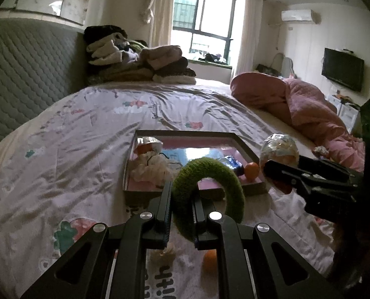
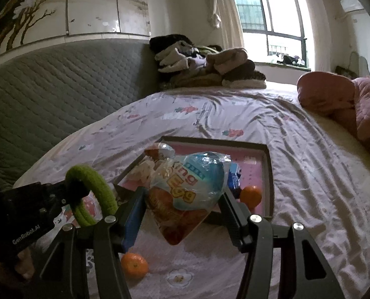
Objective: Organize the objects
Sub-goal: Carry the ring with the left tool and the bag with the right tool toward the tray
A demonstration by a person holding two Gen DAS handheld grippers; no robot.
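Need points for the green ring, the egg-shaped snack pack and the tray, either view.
green ring (image 1: 210,167): left wrist view, top of its arch.
egg-shaped snack pack (image 2: 197,182): right wrist view, blue printed front.
tray (image 2: 268,174): right wrist view, its right rim.

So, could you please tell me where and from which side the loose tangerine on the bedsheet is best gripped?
Grip the tangerine across its widest middle, coming from above. It is round, so any sideways direction works, but it rests on the soft bedsheet, apart from the tray, leaving its sides clear.
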